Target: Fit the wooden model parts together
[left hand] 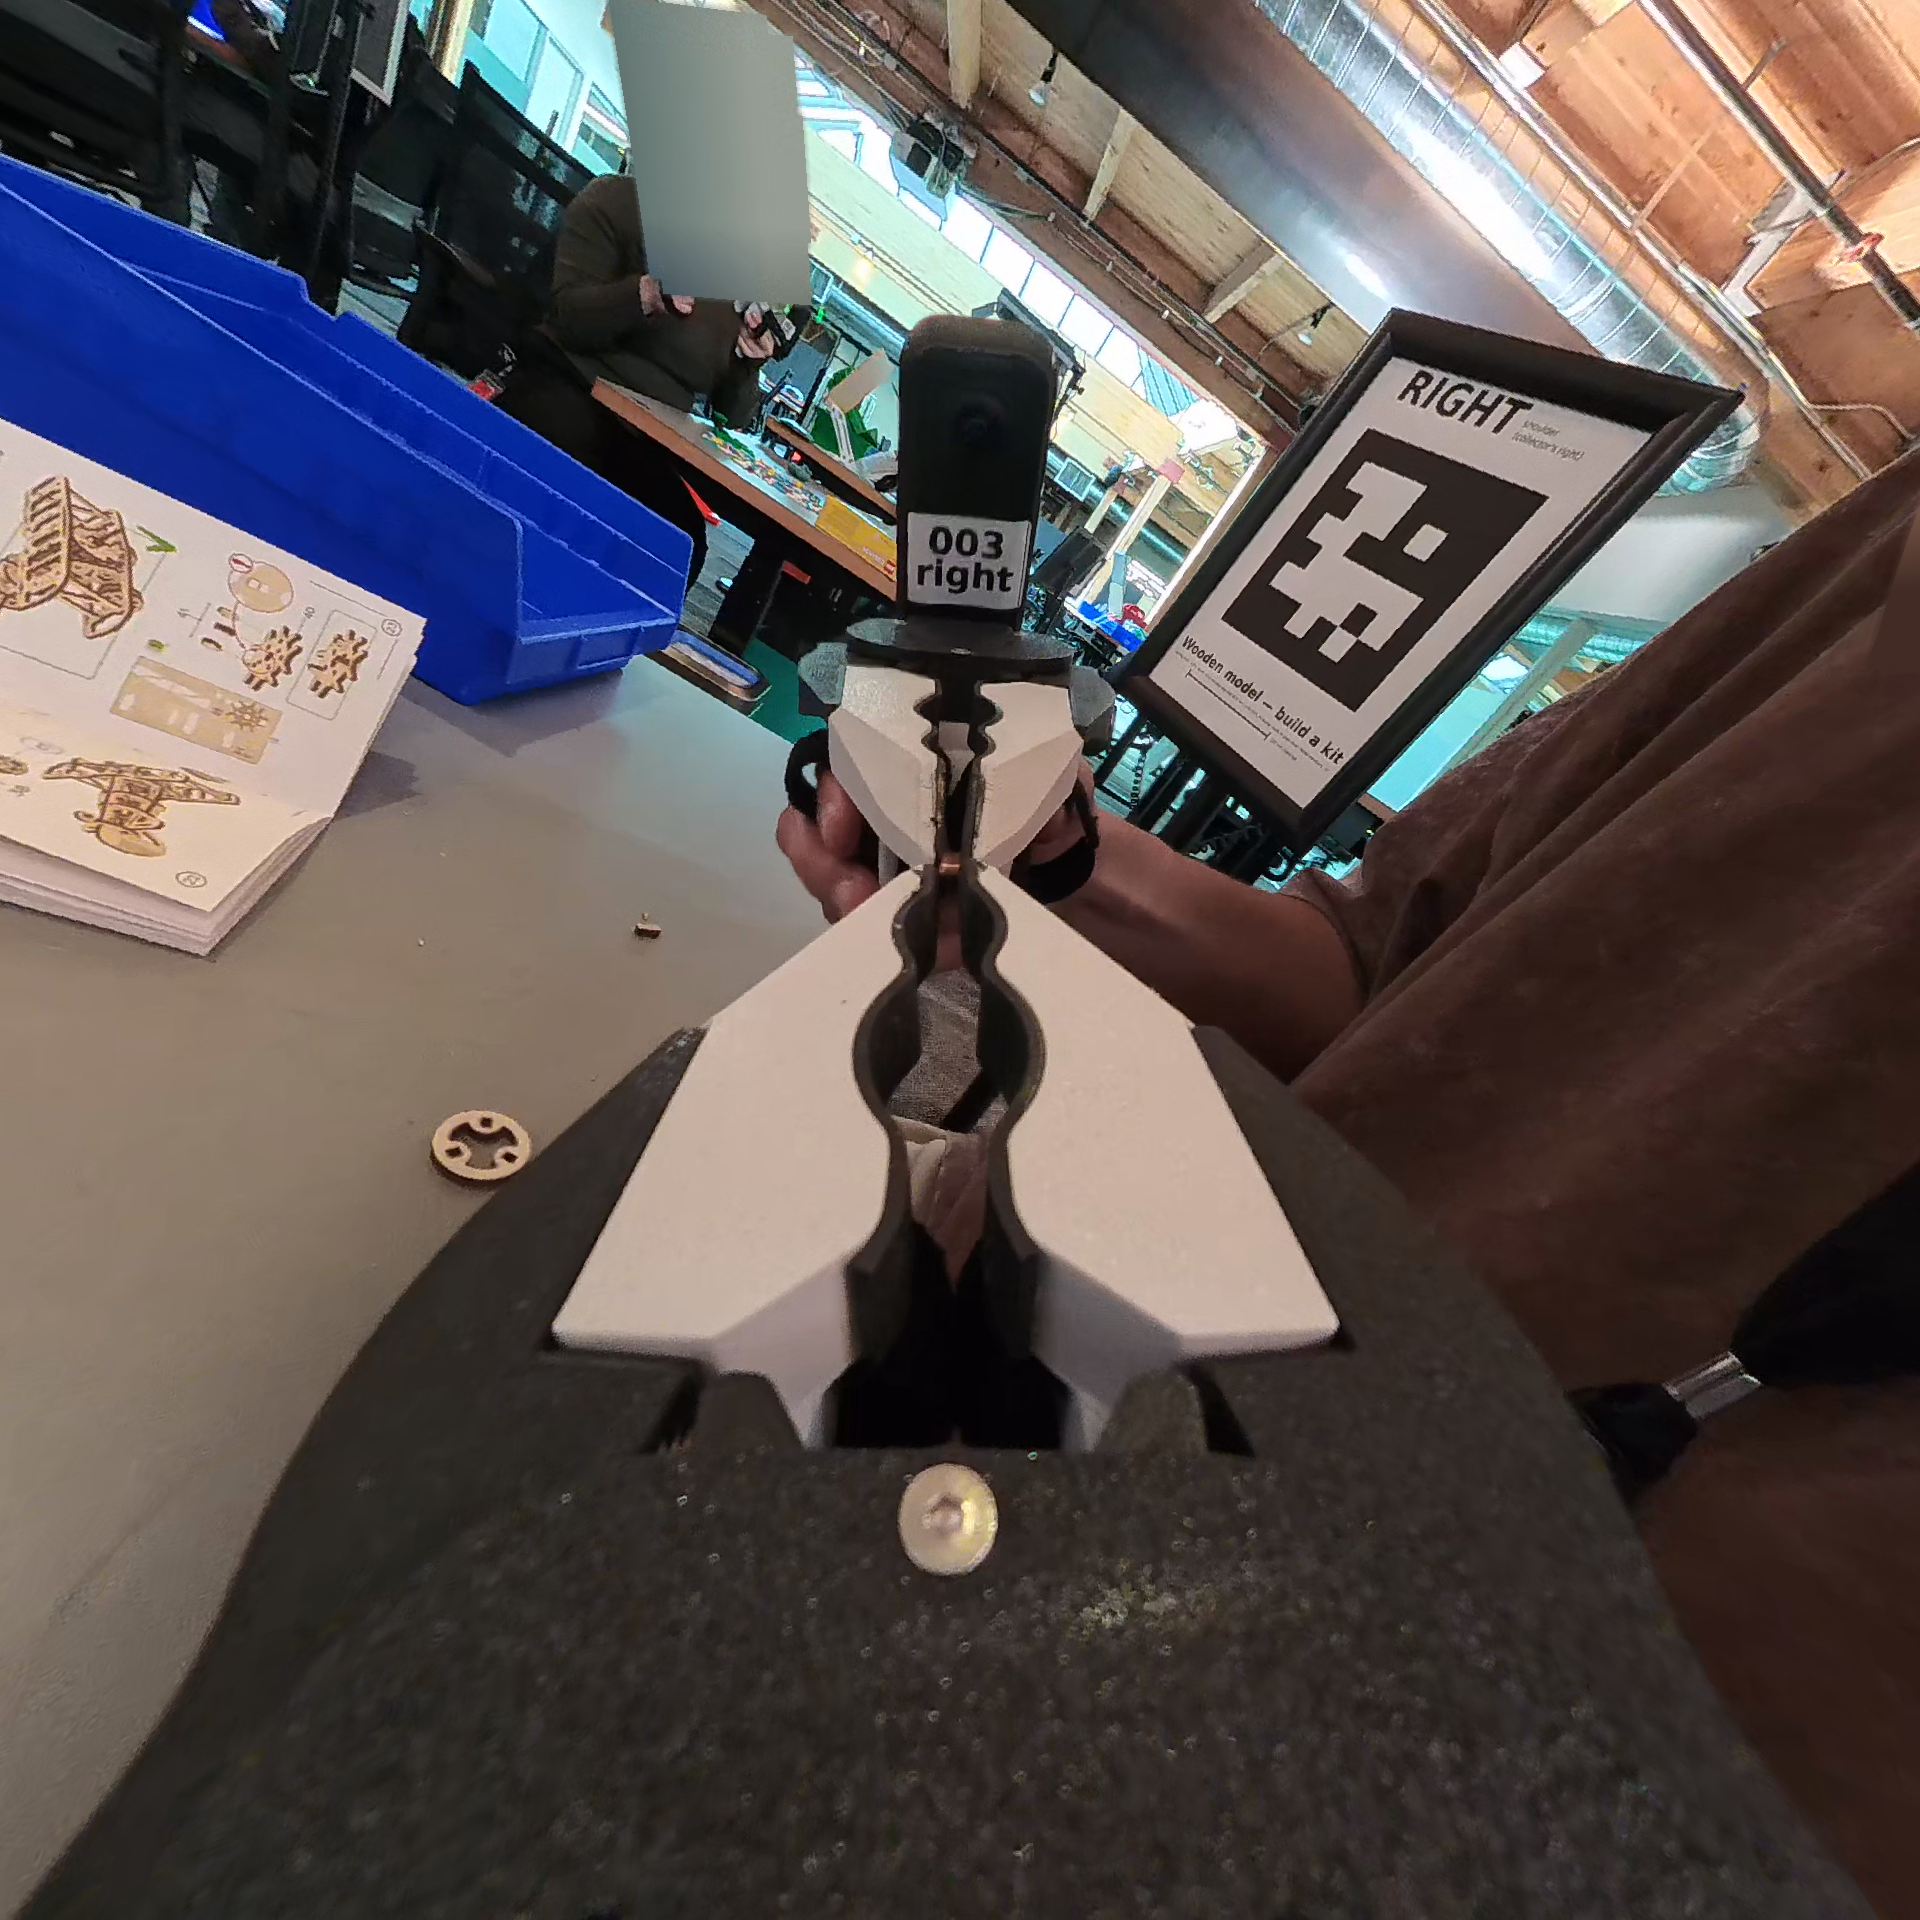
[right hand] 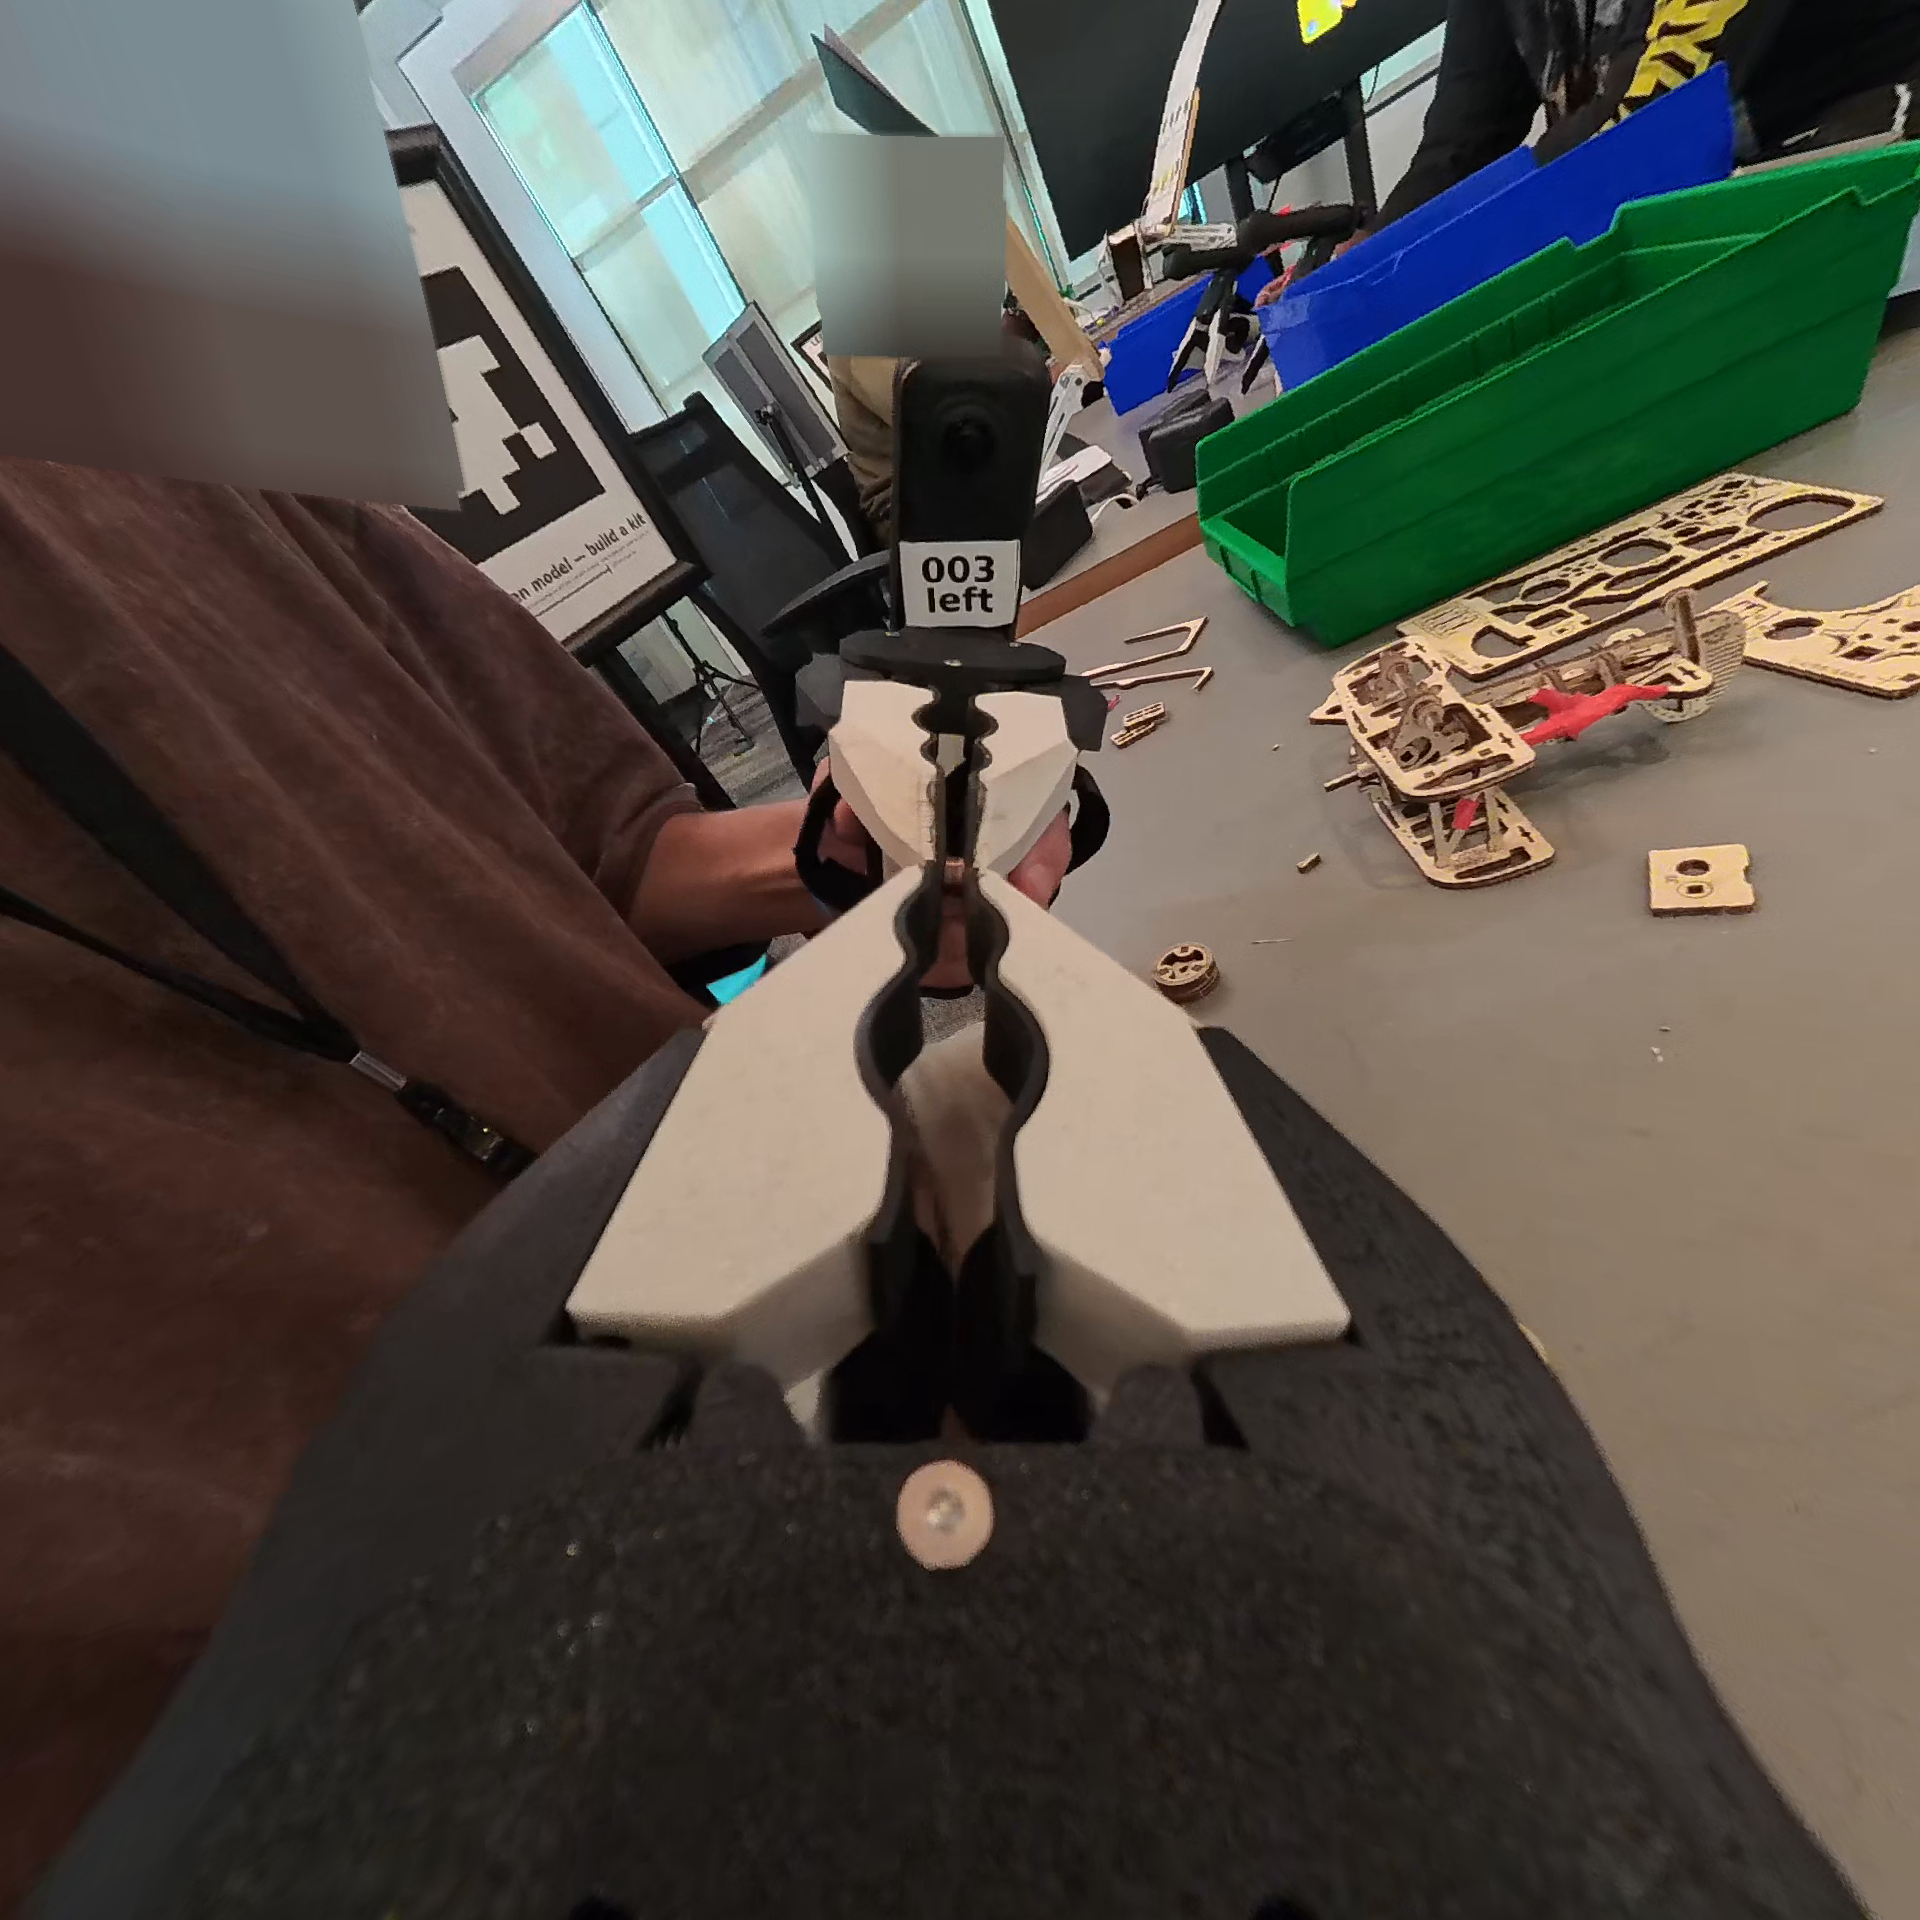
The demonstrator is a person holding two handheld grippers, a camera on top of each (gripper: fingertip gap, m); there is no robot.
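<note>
My two grippers face each other tip to tip above the grey table [left hand: 260, 1039]. My left gripper [left hand: 948, 883] is shut, and a small tan wooden part [left hand: 948, 865] shows at its tips. My right gripper [right hand: 951, 881] is shut too, and the same small wooden part [right hand: 951, 864] is pinched where the two pairs of tips meet. The right gripper also shows in the left wrist view [left hand: 951, 821], the left gripper in the right wrist view [right hand: 951, 821]. Whether one part or two joined parts sit there is too small to tell.
A round wooden disc [left hand: 480, 1146], an instruction booklet [left hand: 177, 707] and a blue bin [left hand: 312, 447] lie to the left. A partly built wooden model [right hand: 1455, 748], cut-out sheets [right hand: 1642, 561], a small wheel [right hand: 1184, 971], a square piece [right hand: 1701, 880] and a green bin [right hand: 1558, 416] lie to the right. Only a small space, under 4 cm, lies between the two pairs of fingers.
</note>
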